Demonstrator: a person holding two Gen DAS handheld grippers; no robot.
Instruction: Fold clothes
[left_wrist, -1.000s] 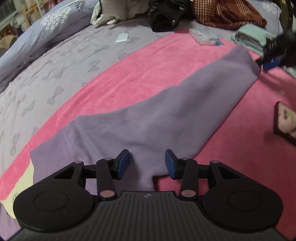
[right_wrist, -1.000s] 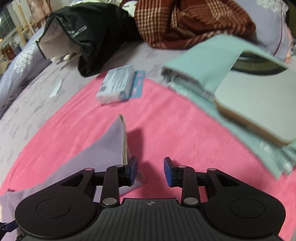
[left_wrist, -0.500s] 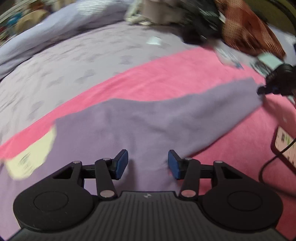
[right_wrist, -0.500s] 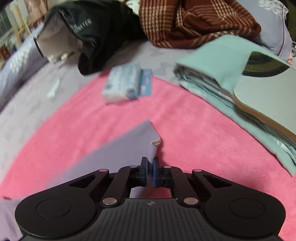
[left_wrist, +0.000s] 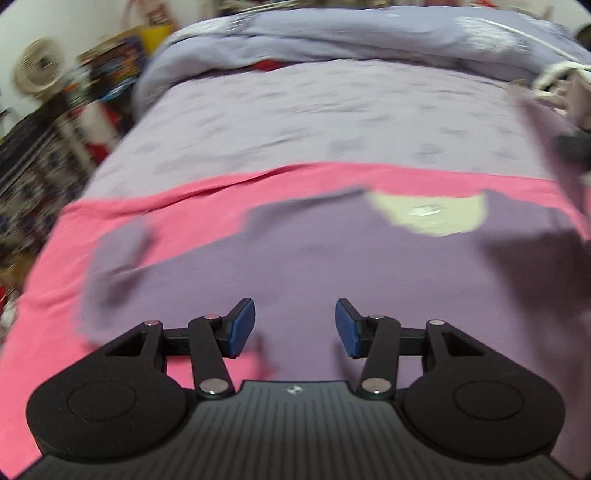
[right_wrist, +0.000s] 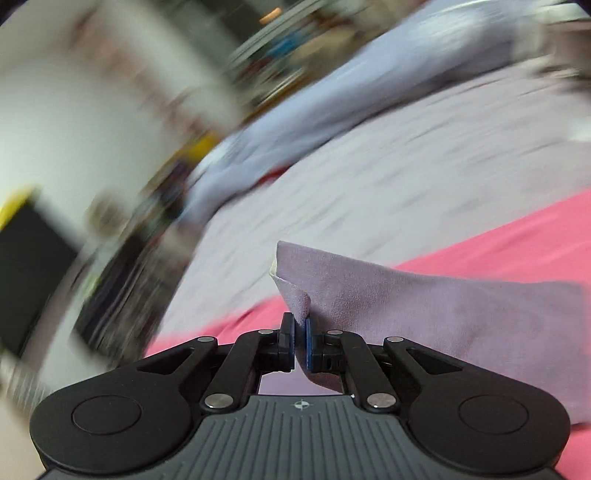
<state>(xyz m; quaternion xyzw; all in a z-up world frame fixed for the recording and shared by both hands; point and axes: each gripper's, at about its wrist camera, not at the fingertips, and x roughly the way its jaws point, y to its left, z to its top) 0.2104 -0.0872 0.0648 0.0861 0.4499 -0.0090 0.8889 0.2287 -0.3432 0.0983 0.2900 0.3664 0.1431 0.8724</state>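
Note:
A purple garment (left_wrist: 332, 258) lies spread on a pink blanket (left_wrist: 155, 206), its pale yellow neck lining (left_wrist: 432, 216) at the far edge. My left gripper (left_wrist: 294, 326) is open and empty, hovering over the garment's near edge. My right gripper (right_wrist: 300, 341) is shut on the purple sleeve end (right_wrist: 406, 306), holding it lifted above the pink blanket (right_wrist: 517, 229). Both views are motion-blurred.
A lilac patterned bedsheet (left_wrist: 314, 122) lies beyond the blanket, with a rumpled duvet (left_wrist: 351, 37) at the far side. Cluttered shelves (left_wrist: 48, 122) stand left of the bed. A white wall (right_wrist: 92, 122) fills the right wrist view's left.
My right gripper shut on the sleeve end, lifted it and swung left. My left gripper, still open, swung left from the sleeve to face the garment's body and neck.

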